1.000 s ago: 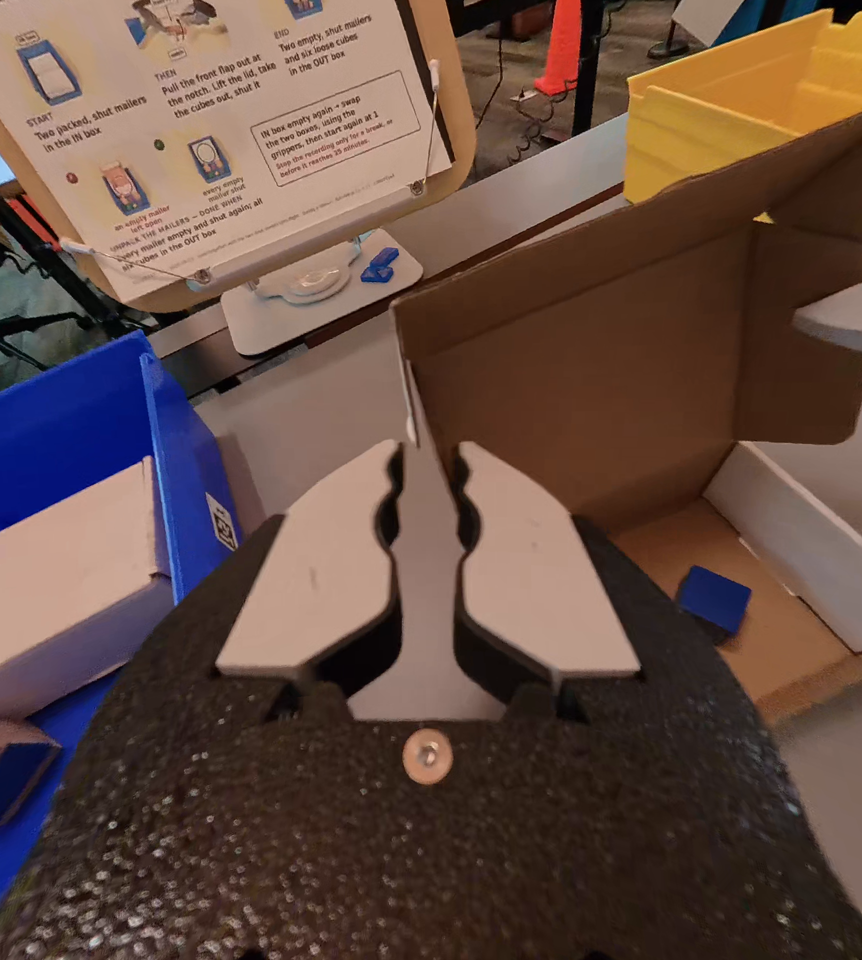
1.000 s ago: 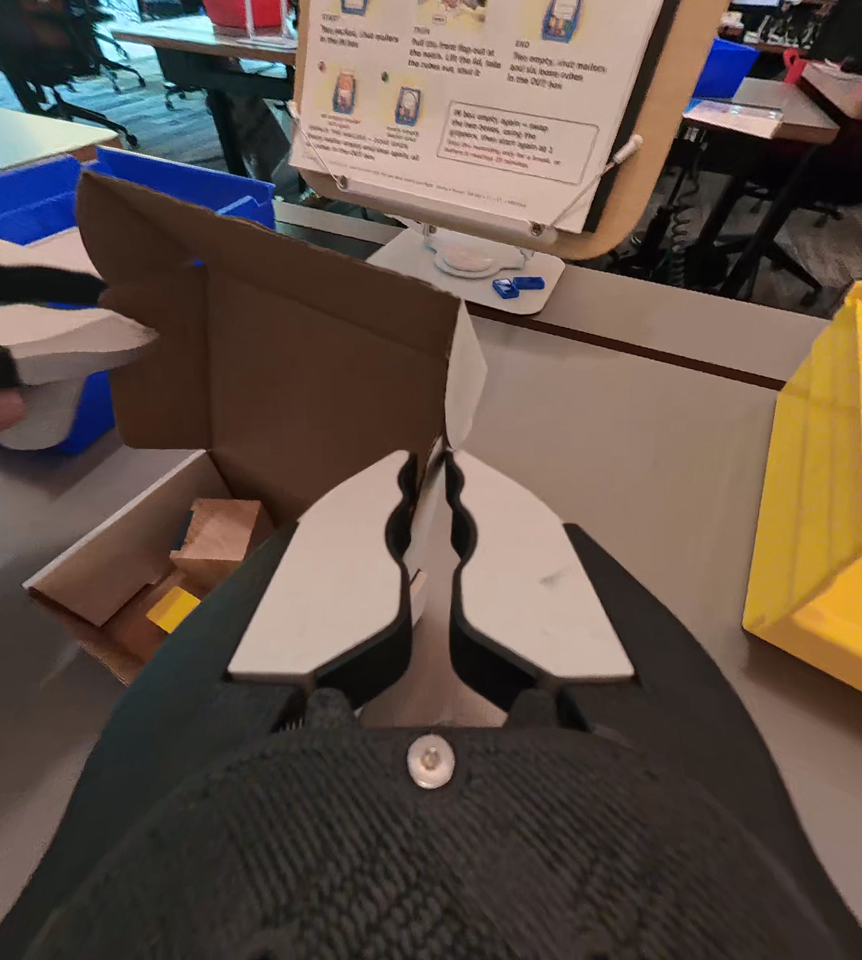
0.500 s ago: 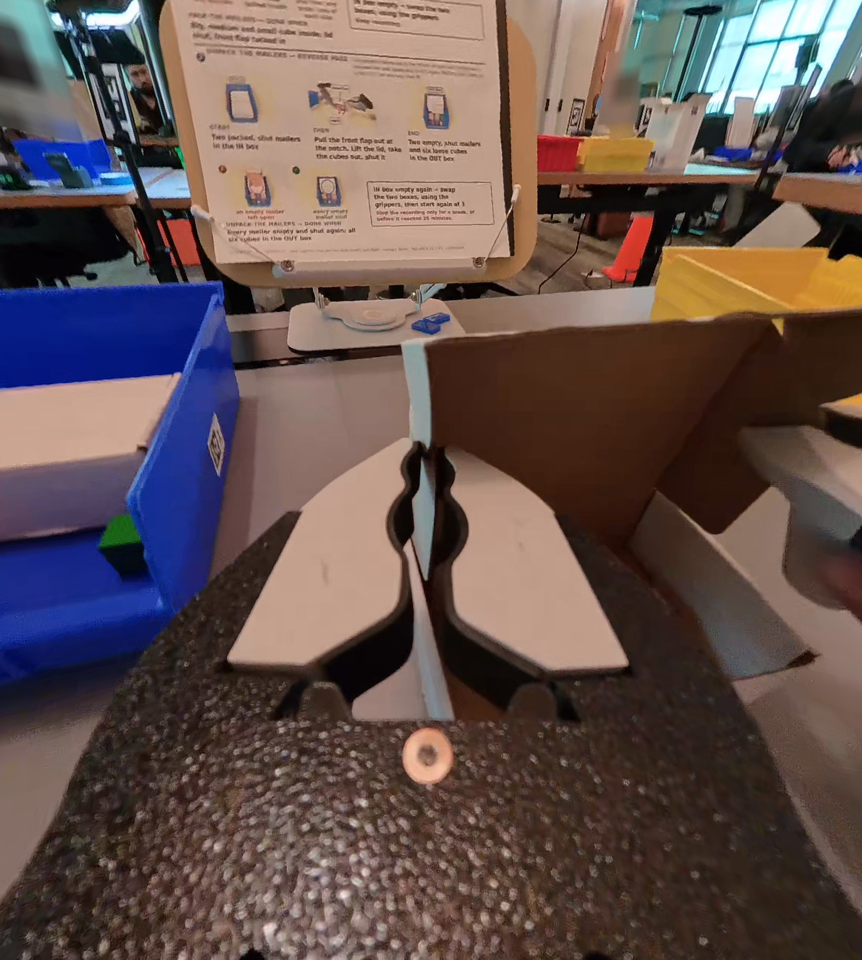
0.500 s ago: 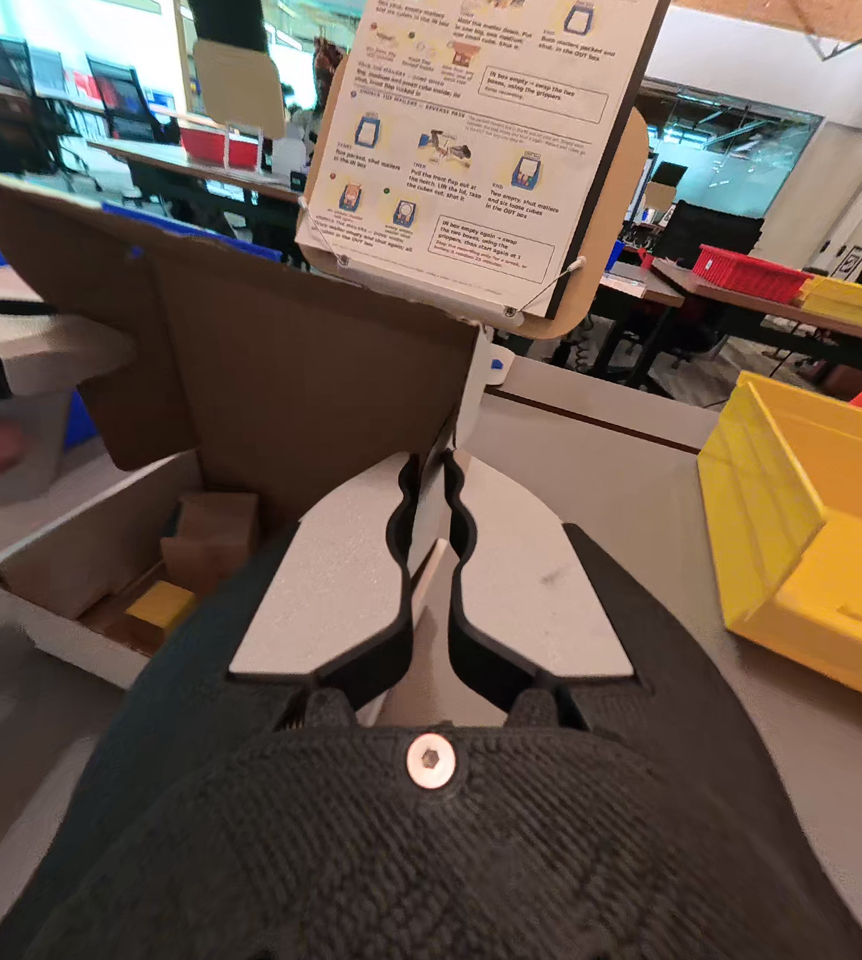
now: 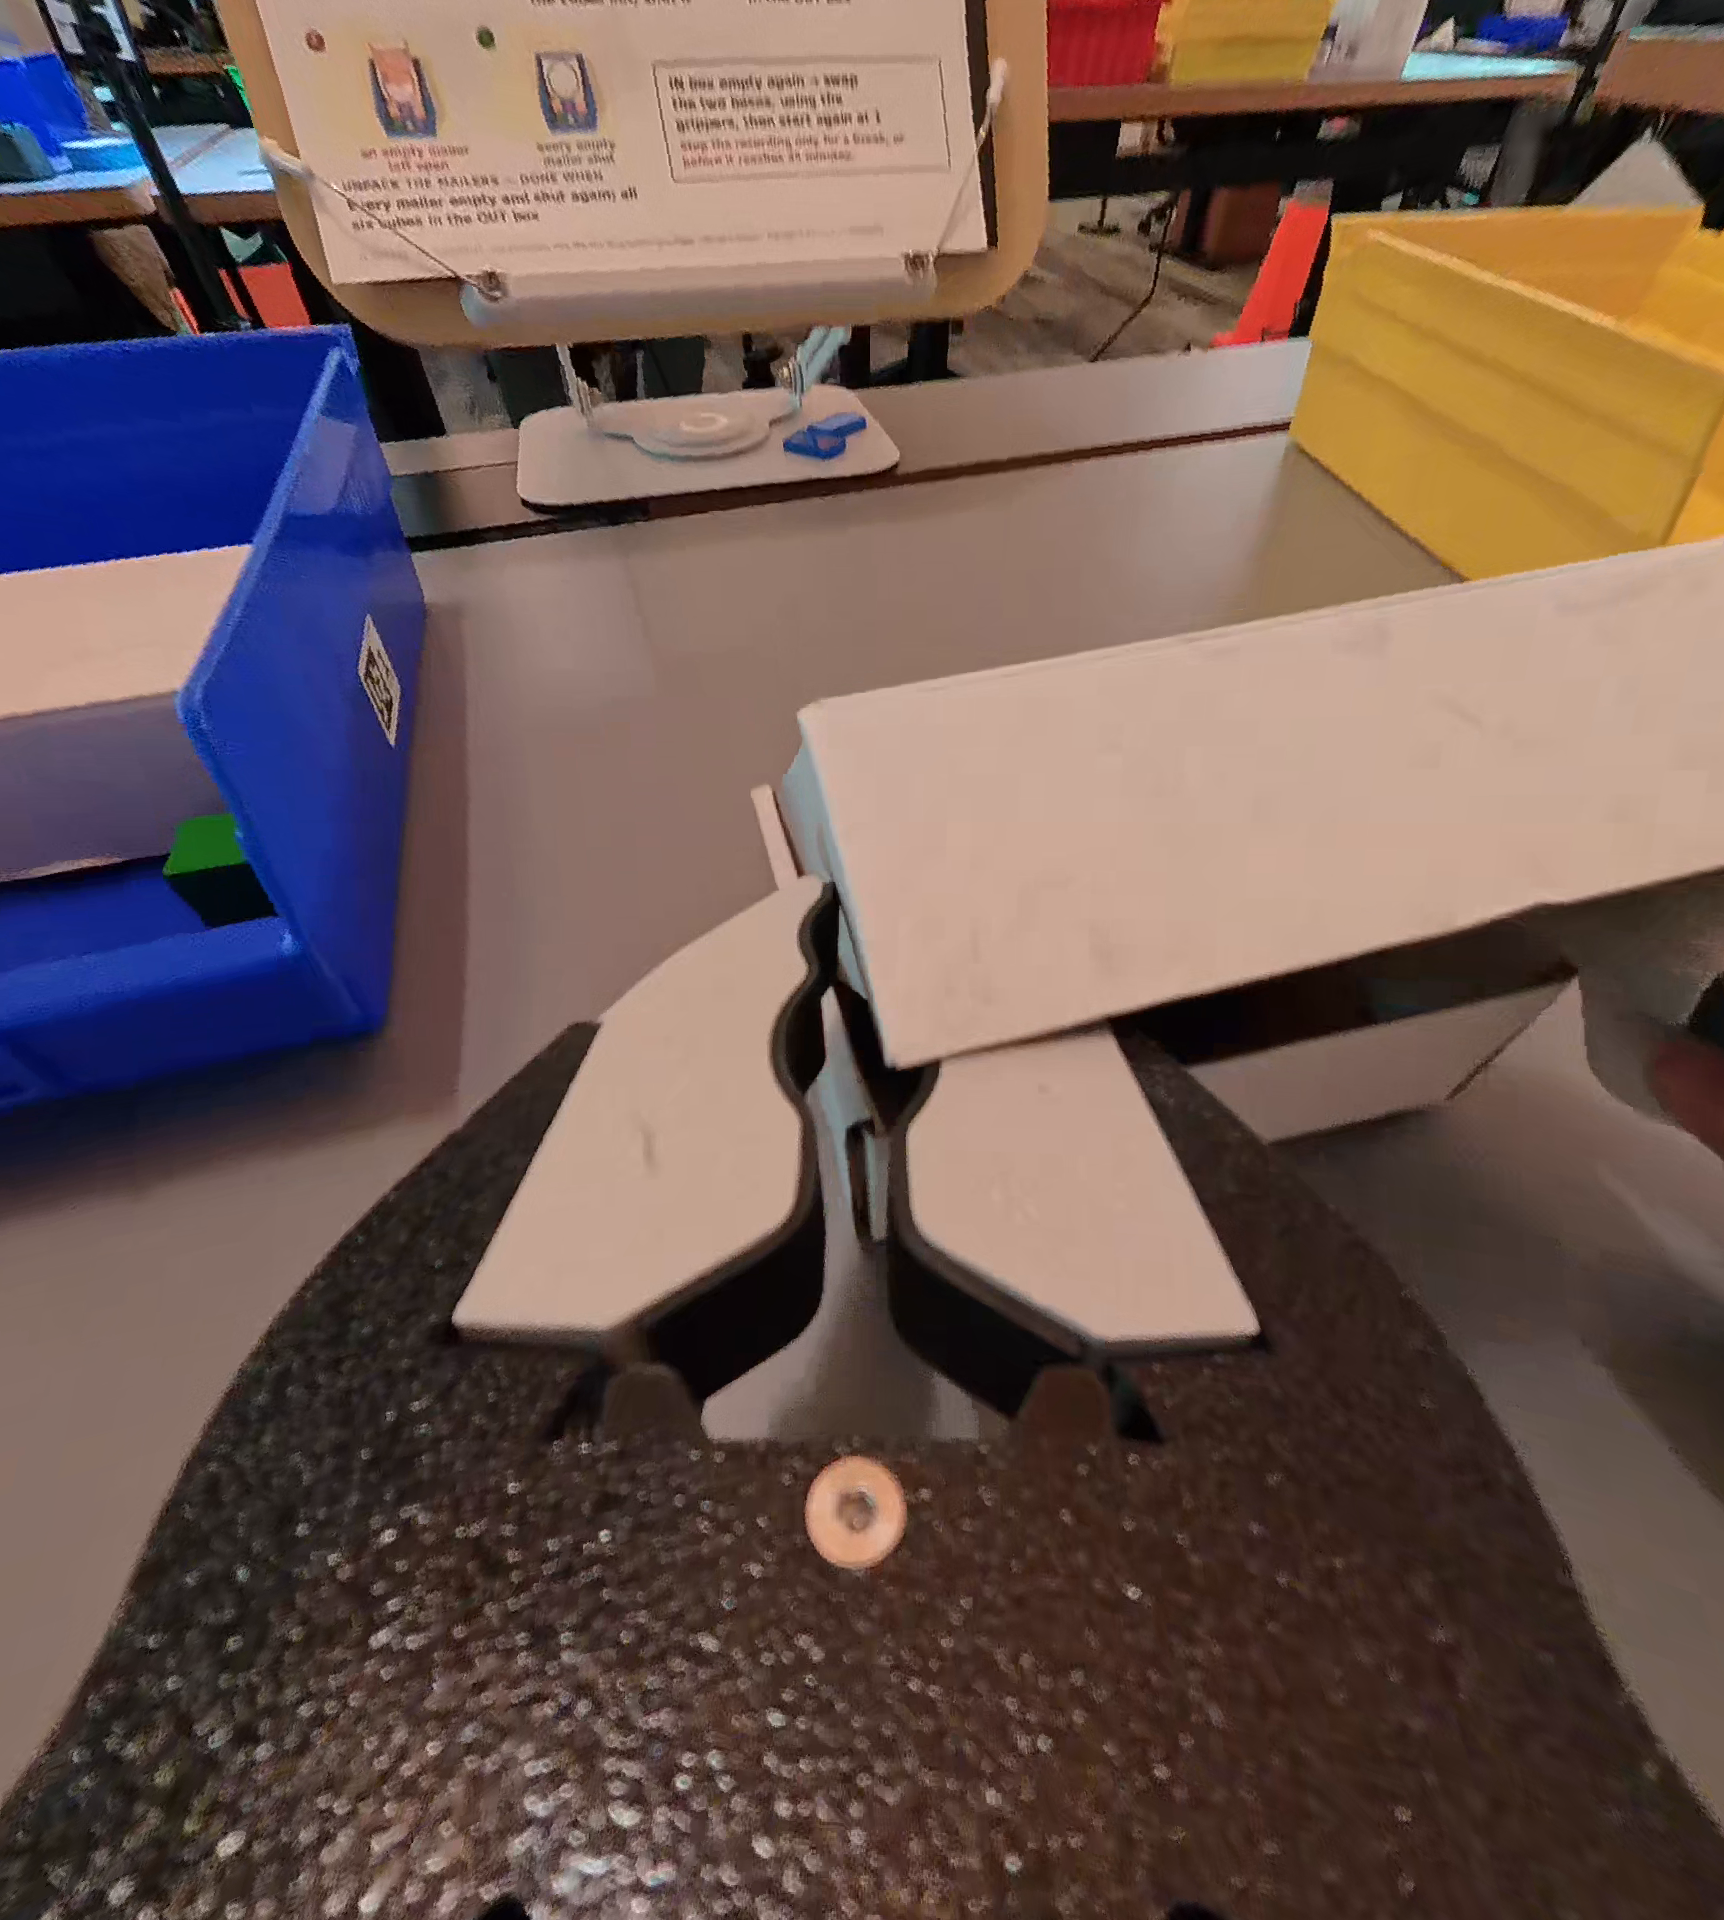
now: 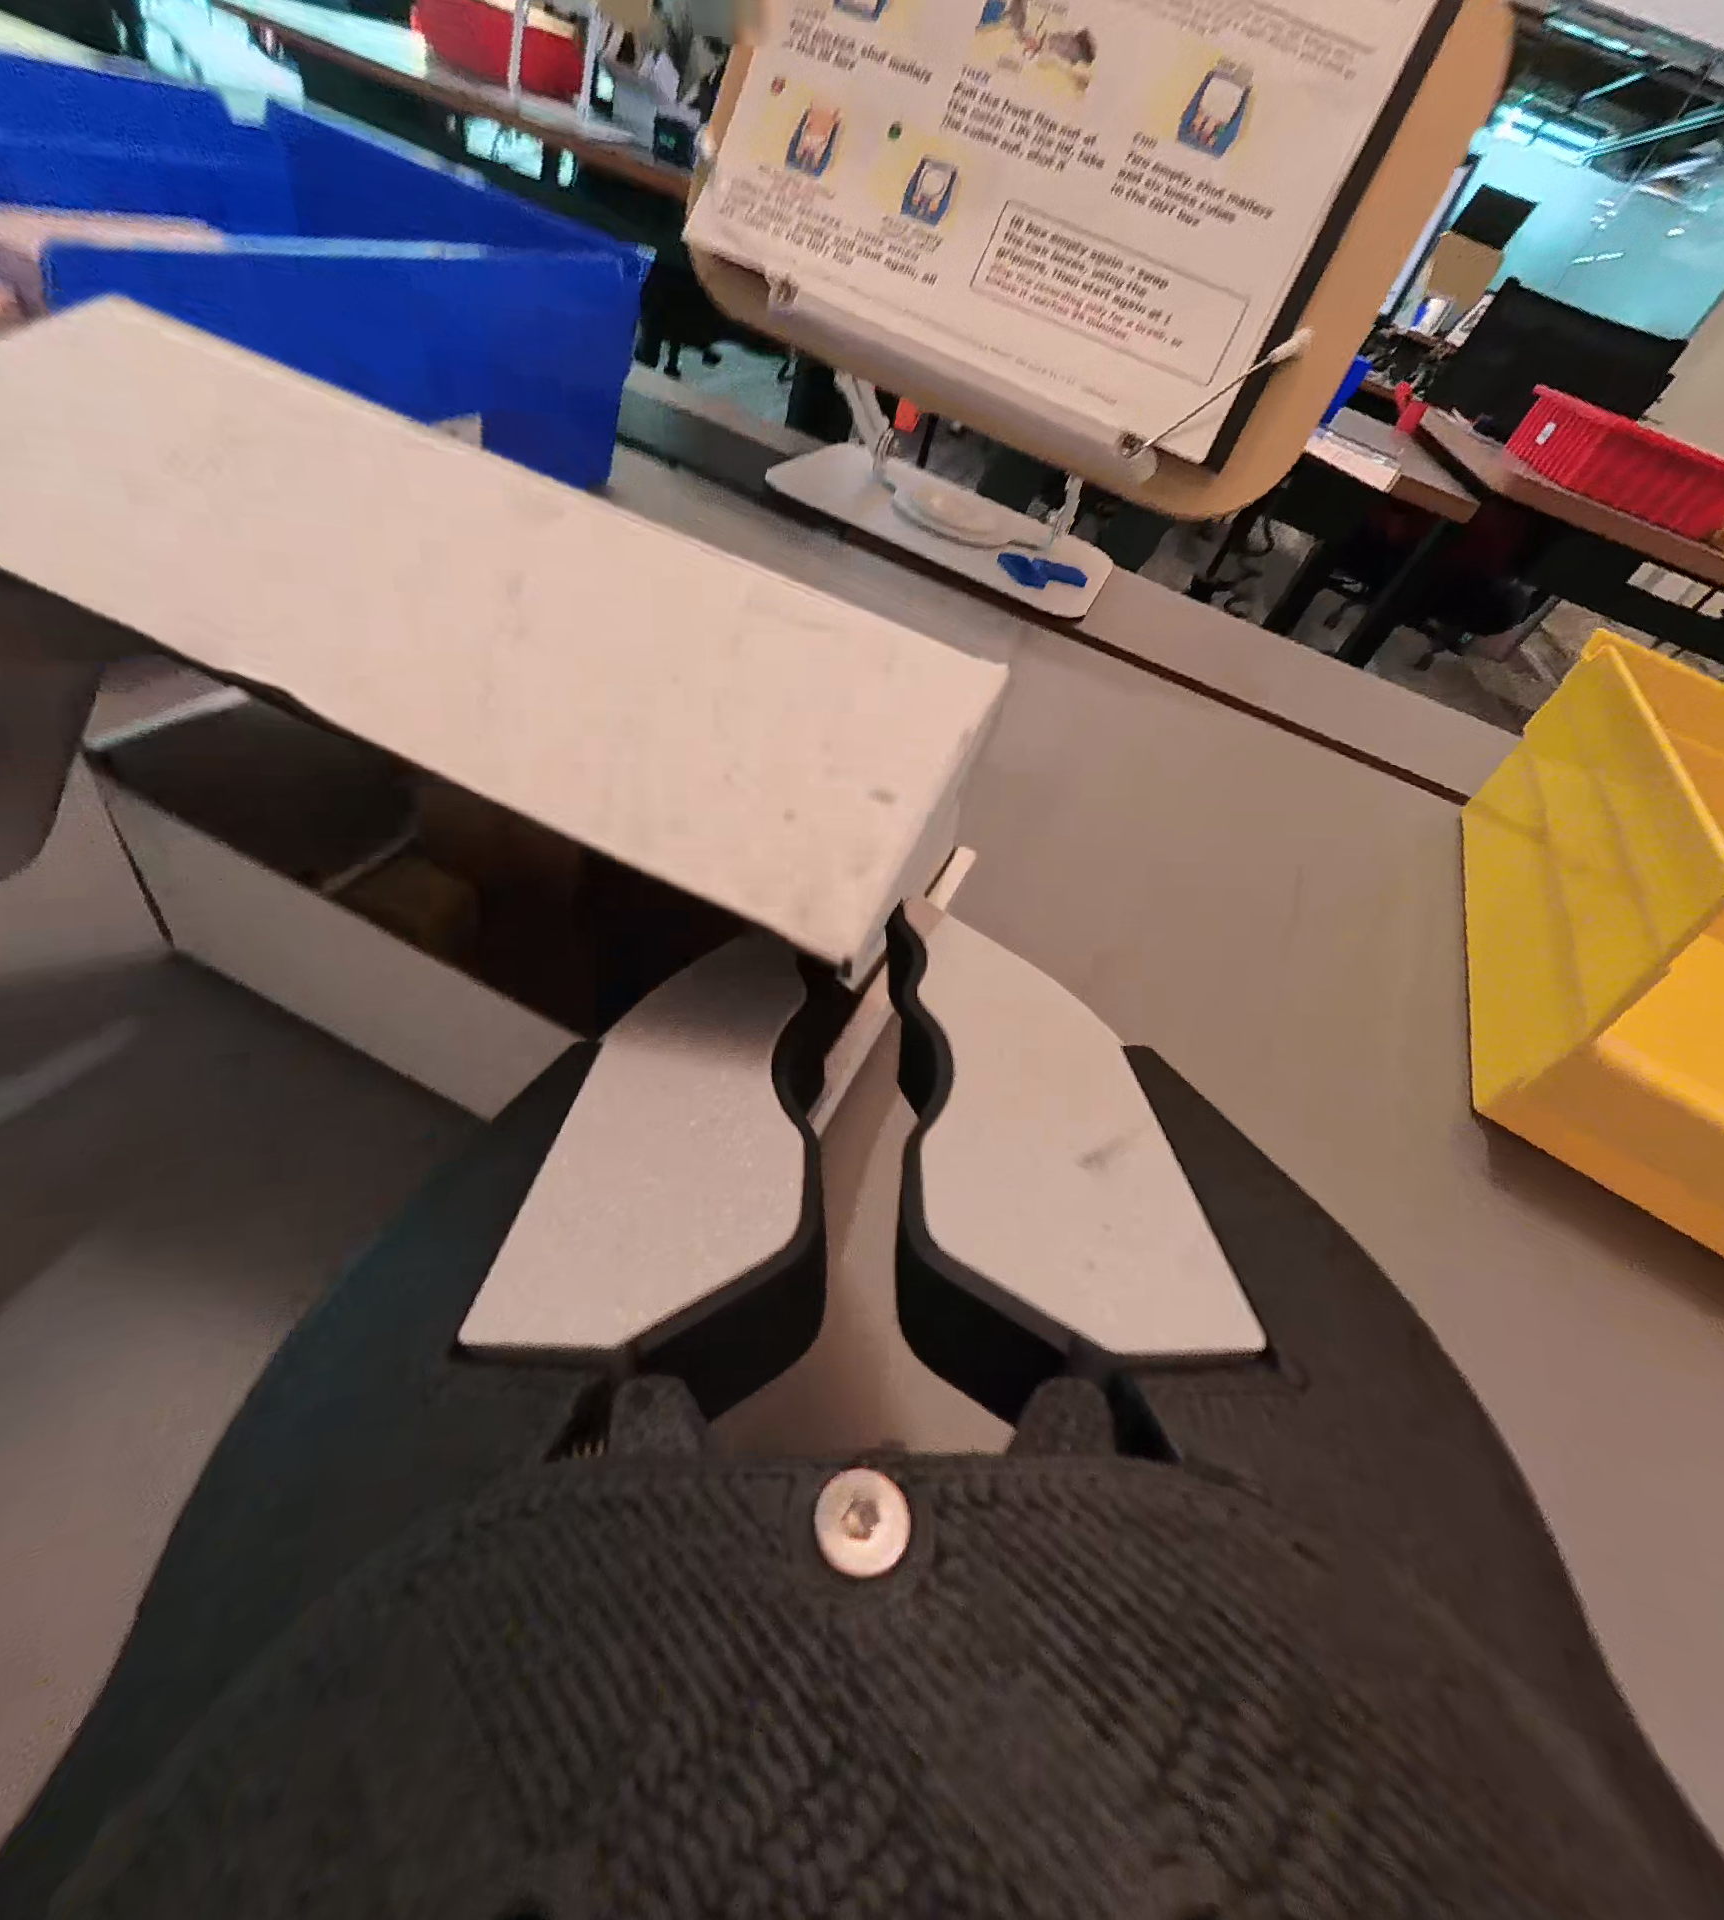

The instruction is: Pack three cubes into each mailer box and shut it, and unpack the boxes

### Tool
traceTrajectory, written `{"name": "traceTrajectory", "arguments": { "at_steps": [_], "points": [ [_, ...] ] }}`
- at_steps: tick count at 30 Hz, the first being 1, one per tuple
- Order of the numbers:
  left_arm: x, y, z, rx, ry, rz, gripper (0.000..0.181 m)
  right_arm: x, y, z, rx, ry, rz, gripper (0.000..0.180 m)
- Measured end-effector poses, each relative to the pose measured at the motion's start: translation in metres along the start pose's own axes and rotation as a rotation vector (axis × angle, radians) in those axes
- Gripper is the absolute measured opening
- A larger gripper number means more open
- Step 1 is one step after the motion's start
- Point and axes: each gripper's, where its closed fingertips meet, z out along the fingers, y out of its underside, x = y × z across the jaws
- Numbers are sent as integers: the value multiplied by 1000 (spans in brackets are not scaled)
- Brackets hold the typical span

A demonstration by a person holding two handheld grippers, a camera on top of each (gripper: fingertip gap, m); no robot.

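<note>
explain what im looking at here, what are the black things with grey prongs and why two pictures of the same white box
There is no robot arm here. A person holds a two-finger gripper in each hand, and each carries a camera looking forward along its fingers, hence two views of one scene. In the left wrist view, the left gripper pinches the lid's left side flap; in the right wrist view, the right gripper pinches its right one. Together they hold the white lid of the mailer box tilted down over it, not yet shut. On the grey table stand a blue bin with another white box and a green cube, a yellow bin, and an instruction sheet on a stand.
</note>
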Motion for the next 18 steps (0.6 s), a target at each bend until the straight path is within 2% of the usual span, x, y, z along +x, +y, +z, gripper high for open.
{"name": "traceTrajectory", "arguments": {
  "at_steps": [5,7,10,11,15,18],
  "points": [
    [2,13,-5,-36,11,79,7,-7,13,-5,-56,-90,-66,13],
    [7,17,-8,-64,41,131,27,-8,14,-11,-56,-107,-77,32],
    [11,25,-15,-107,64,244,45,-1,15,-25,-29,-29,-158,59],
    [12,25,-19,-96,71,279,45,2,12,-30,-2,10,-212,64],
    [15,26,-31,-74,108,360,53,2,-22,-47,188,136,-549,65],
    [19,25,-40,-73,181,378,58,-15,-30,-41,214,107,-820,57]
  ]
}}
